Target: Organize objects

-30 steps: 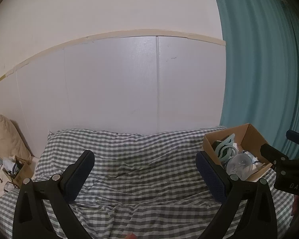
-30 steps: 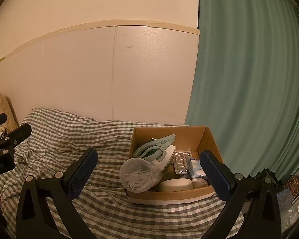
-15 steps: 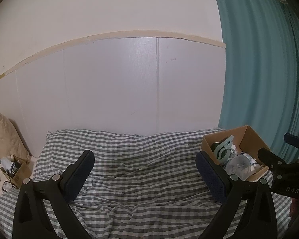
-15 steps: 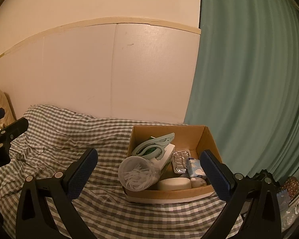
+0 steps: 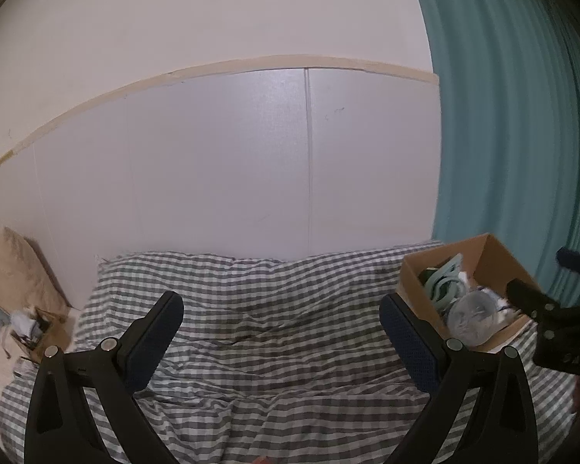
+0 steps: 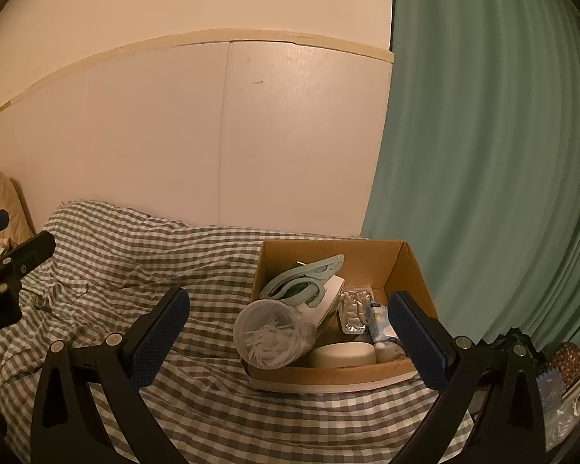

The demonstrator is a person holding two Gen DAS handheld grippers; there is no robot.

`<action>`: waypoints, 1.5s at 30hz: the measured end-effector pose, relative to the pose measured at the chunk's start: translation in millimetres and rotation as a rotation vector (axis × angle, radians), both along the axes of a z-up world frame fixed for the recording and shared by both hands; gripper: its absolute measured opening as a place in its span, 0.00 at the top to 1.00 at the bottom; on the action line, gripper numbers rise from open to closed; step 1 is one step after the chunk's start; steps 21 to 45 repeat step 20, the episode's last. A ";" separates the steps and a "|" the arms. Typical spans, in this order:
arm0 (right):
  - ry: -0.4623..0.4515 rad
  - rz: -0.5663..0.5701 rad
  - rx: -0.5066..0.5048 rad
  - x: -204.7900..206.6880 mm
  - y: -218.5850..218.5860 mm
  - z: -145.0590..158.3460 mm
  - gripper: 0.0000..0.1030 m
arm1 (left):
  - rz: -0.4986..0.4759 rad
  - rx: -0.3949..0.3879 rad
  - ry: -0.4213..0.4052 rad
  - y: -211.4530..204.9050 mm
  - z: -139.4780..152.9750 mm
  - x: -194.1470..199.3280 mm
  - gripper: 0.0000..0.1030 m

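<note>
Gaping wide and empty, both tongs [image 5: 281,323] [image 6: 289,321] hover while the right finger [image 6: 415,334] hides part of the cardboard box [image 6: 413,270].

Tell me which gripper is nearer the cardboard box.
Right. The right gripper hovers open just in front of the cardboard box, its right finger overlapping the box's near corner. The left gripper, also open, hangs over the checked bedding, box off to its right.
</note>
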State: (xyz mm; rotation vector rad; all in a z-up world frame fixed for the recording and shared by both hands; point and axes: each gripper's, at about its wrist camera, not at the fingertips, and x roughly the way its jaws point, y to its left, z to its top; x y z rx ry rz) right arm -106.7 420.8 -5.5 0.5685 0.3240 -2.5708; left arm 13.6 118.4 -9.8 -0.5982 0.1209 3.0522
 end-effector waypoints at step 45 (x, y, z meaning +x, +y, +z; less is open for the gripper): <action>0.006 -0.002 0.028 -0.4 -2.6 -2.3 0.00 | -0.001 0.072 -0.034 -0.7 1.7 -1.8 0.00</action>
